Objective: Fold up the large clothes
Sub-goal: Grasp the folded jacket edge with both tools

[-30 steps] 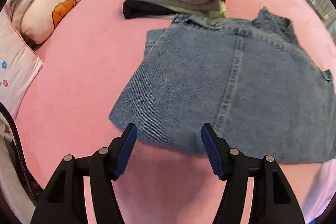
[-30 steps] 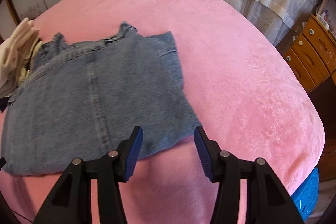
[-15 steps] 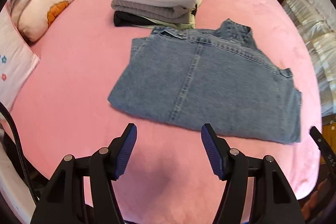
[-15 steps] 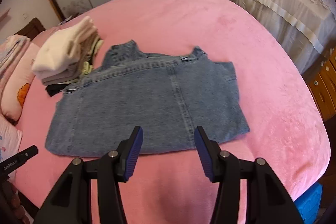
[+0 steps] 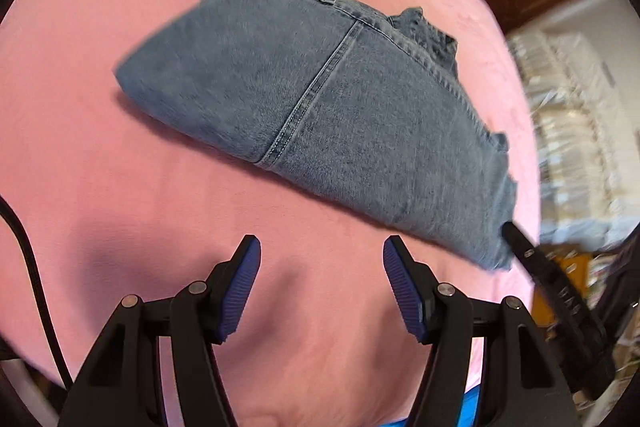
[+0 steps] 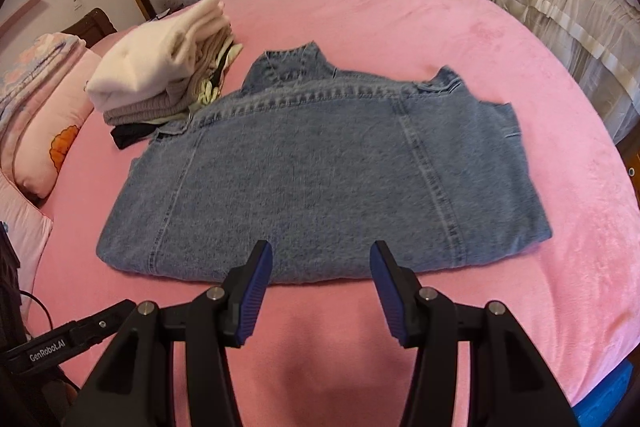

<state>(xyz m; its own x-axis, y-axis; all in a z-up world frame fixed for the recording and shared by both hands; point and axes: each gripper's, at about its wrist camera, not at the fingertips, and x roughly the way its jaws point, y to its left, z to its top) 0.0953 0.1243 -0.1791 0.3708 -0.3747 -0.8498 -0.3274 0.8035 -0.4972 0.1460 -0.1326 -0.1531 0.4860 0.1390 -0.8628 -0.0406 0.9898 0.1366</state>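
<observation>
Right wrist view: the denim jacket [image 6: 320,179] lies flat on the pink bed [image 6: 400,7], partly folded, beside a stack of folded clothes [image 6: 160,67]. Both the right gripper [image 6: 320,267] and left gripper [image 5: 322,259] hover with jaws apart (nothing held). Pinching only the top layer risks undoing the fold.

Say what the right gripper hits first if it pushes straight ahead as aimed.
Most likely the near hem of the denim jacket: the open right gripper points at it over the pink bed cover, nothing between. Height above the cover is unclear.
</observation>
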